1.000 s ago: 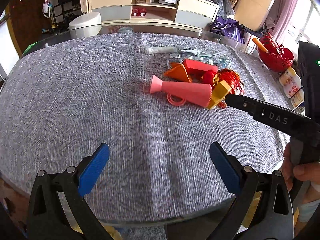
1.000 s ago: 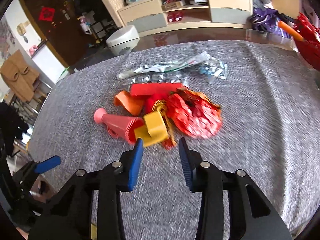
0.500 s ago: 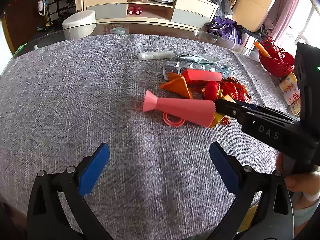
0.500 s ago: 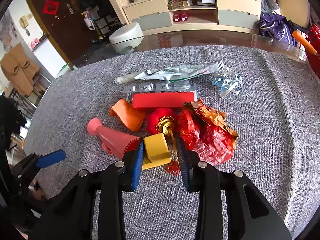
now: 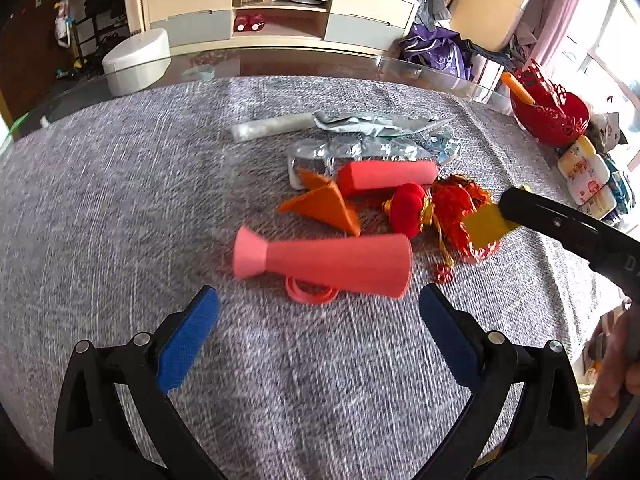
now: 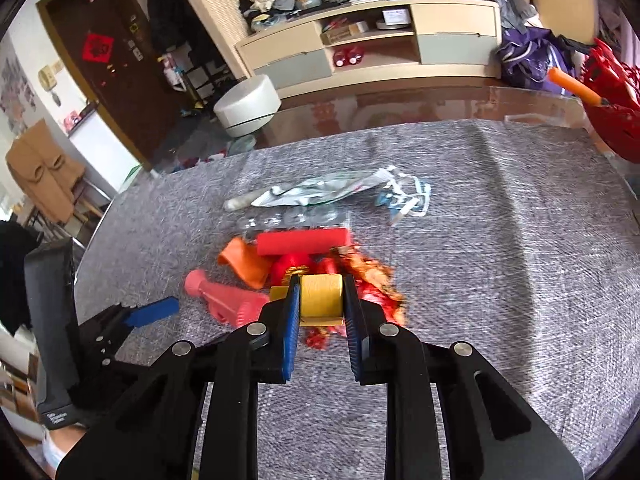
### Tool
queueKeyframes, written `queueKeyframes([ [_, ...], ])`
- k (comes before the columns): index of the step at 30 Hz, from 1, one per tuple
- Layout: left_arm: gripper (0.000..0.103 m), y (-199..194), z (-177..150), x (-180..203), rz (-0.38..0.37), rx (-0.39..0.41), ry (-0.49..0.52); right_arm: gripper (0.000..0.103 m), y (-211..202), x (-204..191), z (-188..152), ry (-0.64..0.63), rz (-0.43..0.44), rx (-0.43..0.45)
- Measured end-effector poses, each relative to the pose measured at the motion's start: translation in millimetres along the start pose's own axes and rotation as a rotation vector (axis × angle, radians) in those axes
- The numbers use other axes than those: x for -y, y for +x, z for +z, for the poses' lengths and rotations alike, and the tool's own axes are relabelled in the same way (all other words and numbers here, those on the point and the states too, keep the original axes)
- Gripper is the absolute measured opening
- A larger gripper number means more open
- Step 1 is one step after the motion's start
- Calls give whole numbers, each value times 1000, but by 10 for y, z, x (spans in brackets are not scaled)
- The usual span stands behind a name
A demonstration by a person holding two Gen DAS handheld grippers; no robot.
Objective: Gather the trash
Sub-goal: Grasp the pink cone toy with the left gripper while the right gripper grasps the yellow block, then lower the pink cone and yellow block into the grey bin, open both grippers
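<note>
A heap of trash lies mid-table on the grey cloth (image 5: 120, 208): a pink foam horn (image 5: 332, 262), an orange foam wedge (image 5: 324, 202), a red foam bar (image 5: 386, 174), a red lantern ornament (image 5: 408, 208), crumpled red-gold foil (image 5: 460, 200) and silver wrappers (image 5: 372, 126). My right gripper (image 6: 321, 300) is shut on a yellow foam block (image 6: 322, 298), raised just above the foil (image 6: 380, 288). From the left wrist view that block (image 5: 486, 226) hangs from the right gripper's black fingers. My left gripper (image 5: 316, 312) stands open, just short of the pink horn.
A red basket (image 5: 550, 108) with an orange stick and several small bottles (image 5: 584, 172) stand at the table's right edge. A pink ring (image 5: 310, 292) lies under the horn. Behind the glass table edge are a white stool (image 5: 136, 60) and a cabinet (image 5: 280, 16). A hand (image 5: 616, 368) holds the right gripper.
My right gripper closed on the yellow block and lifted it off the heap. My left gripper moved forward, closer to the pink horn, staying open.
</note>
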State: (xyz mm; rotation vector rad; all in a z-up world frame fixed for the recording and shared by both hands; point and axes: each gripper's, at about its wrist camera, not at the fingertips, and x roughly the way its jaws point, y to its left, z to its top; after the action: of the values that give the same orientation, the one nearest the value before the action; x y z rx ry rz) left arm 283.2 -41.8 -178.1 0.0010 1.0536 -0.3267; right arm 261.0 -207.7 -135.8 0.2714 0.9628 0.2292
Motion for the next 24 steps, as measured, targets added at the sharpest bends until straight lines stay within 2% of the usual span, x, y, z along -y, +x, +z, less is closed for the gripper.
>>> queueKeyframes([
  [12, 94, 225, 121, -4, -25, -14, 19, 22, 0, 79, -67, 8, 4, -6],
  [14, 87, 211, 107, 25, -22, -10, 31, 22, -10, 77, -92, 9, 1, -7],
  [20, 87, 135, 21, 65, -25, -11, 44, 22, -106, 85, -168, 9, -10, -6],
  [24, 87, -66, -89, 108, -30, 1, 37, 22, -243, 44, -259, 0, -19, 2],
])
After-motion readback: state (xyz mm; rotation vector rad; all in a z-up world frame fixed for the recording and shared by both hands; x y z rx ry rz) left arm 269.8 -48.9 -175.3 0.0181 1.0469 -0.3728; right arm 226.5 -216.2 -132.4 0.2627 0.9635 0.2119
